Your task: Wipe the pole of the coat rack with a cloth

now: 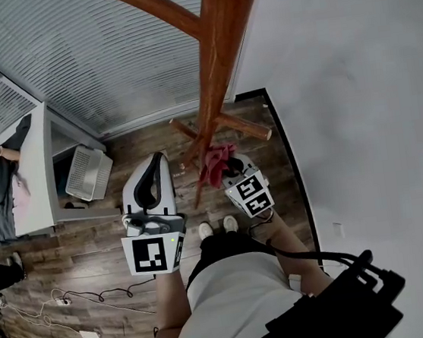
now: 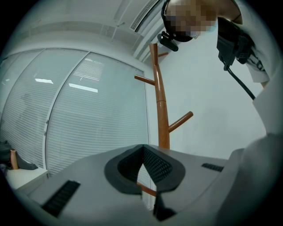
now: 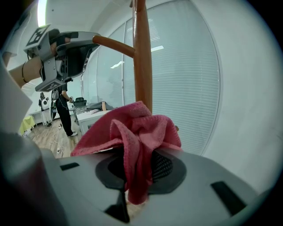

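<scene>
Since the wiping stroke depends on how the cloth meets the wood, the account is begun at the right gripper (image 3: 139, 178), whose jaws are seen pressed together on a crumpled pink terry cloth (image 3: 132, 132); one fold is pinched between the pads and the rest is bunched above and ahead of them. Directly beyond that bunch the smooth reddish-brown wooden pole of the coat rack (image 3: 142, 57) is seen, its long axis running upright and therefore across the line of the jaws. In the head view the same cloth (image 1: 217, 162) is laid against the lower part of the pole (image 1: 215, 72), just above the spreading feet, though it cannot be told for certain whether contact is made. A stroke along the wood is judged to call for travel up or down the pole, with the cloth kept pressed forward. The right gripper (image 1: 231, 173) is plainly the nearer one. The left gripper (image 1: 156, 163) is held to the left of the pole and apart from it. In its own view the left gripper (image 2: 143, 170) is shown with its jaws closed at the tips and nothing held; only a slanting wooden peg (image 2: 146, 189) is glimpsed through the gap behind the pads, and the pole (image 2: 162, 114) stands further ahead. White slatted blinds (image 2: 97, 110) lie beyond.
</scene>
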A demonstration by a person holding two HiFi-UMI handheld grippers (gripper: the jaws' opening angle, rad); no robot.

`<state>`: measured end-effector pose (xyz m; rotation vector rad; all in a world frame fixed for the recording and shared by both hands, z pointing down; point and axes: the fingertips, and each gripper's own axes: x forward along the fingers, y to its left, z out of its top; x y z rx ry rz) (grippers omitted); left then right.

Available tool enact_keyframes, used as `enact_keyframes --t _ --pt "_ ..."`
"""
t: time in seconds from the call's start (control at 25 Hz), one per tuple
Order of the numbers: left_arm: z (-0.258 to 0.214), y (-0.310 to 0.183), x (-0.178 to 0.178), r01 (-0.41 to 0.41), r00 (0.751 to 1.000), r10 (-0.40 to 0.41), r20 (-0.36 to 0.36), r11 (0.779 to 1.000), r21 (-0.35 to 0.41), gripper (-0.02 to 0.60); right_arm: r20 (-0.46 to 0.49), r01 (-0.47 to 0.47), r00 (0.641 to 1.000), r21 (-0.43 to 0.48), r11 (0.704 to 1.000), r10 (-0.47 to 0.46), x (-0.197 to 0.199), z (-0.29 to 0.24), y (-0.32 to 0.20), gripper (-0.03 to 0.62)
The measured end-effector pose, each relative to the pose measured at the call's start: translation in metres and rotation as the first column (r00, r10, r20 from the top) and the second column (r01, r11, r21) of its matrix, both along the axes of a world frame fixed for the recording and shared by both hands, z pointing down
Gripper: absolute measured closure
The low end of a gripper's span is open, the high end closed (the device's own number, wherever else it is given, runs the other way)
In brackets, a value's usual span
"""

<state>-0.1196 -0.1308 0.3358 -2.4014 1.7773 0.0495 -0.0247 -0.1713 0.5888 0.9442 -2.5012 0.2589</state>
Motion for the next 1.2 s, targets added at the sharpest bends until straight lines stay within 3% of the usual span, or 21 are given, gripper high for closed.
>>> enact_keyframes --t 0.2,0.36,0.52,0.72,0.88,1.0,1.2 --pt "-0.003 0.000 0.002 -0.007 1.000 0.007 -0.006 1.000 0.013 0.568 0.018 -0.075 0.997 0.040 0.996 0.074 0.030 -0.022 -0.007 0.510" --pt "-0.007 0.002 0.005 -0.009 1.000 0.009 -0.014 1.000 0.030 0.568 0.089 -0.134 0.989 0.149 0.980 0.122 0.059 -0.073 -0.013 0.510" --pt "-0.015 0.004 0.004 -0.005 1.000 0.006 -0.027 0.999 0.054 0.568 0.187 -0.175 0.974 0.287 0.942 0.125 0.072 -0.139 -0.012 0.510" --pt "-0.024 0.009 0.007 -0.007 0.999 0.010 -0.034 0.997 0.081 0.568 0.257 -0.153 0.965 0.432 0.889 0.041 0.067 -0.208 -0.003 0.510" --pt "-0.029 0.012 0.009 -0.005 0.999 0.009 -0.035 0.995 0.098 0.568 0.261 -0.093 0.964 0.493 0.865 -0.046 0.053 -0.236 0.010 0.510" --pt "-0.033 0.015 0.008 0.002 0.999 0.002 -0.038 0.994 0.112 0.568 0.314 -0.056 0.939 0.539 0.841 -0.138 0.035 -0.257 0.024 0.510" --pt "-0.037 0.018 0.004 0.014 0.999 -0.008 -0.045 0.992 0.124 0.568 0.354 0.021 0.899 0.554 0.832 -0.258 0.009 -0.277 0.049 0.510"
